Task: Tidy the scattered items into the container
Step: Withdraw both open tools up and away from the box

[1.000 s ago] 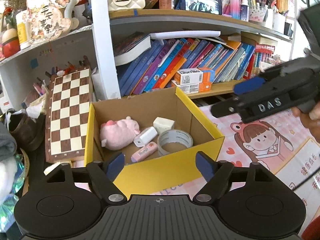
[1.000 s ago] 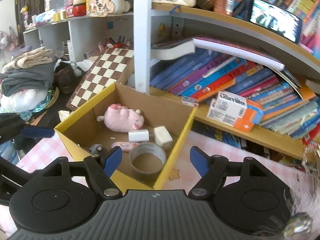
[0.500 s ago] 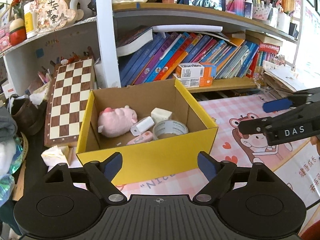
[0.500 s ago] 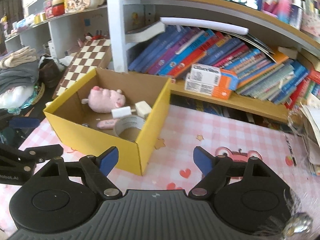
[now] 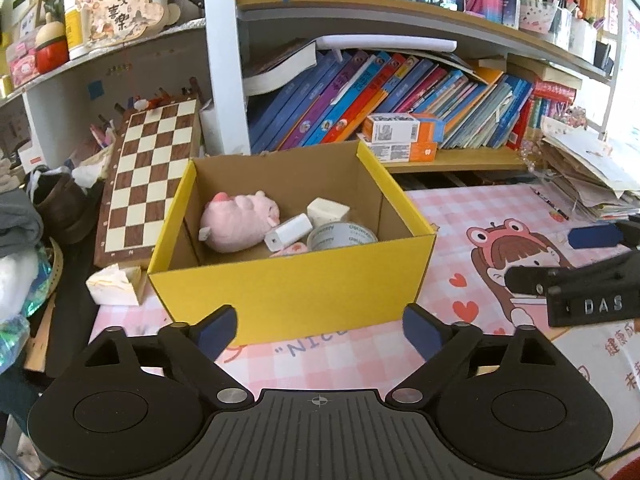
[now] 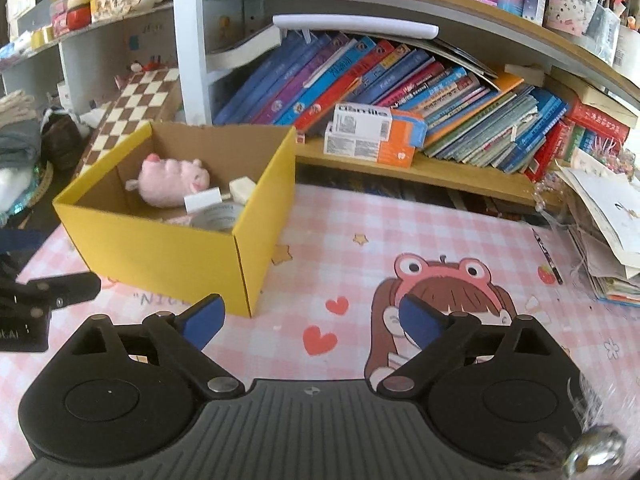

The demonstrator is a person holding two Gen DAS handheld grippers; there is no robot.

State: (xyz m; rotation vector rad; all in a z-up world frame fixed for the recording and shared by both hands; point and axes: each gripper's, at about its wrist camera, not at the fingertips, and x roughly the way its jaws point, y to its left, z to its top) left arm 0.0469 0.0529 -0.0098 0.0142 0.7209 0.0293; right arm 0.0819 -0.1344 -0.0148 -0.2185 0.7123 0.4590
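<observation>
Because the pink checked mat covers the worktop from the shelf foot to the near edge, any stray item would stand out on it, and none does apart from a thin pen lying by the paper pile at the right edge. Toward the left edge sits the yellow box, open-topped so things can be dropped straight in. Inside it lie a pink plush pig, a roll of tape, a white charger and a pale block, crowded toward the box's right side; a pinkish thing below the charger is mostly hidden by the front wall, so I cannot name it. Off the mat, at the box's left corner, rests a white wedge-shaped packet, possibly a leftover. Both claws hang back from the box, which I read as the tidying being nearly finished. On the left claw the jaws are opening, nothing between them. On the right claw the jaws are opening too, over bare mat.
</observation>
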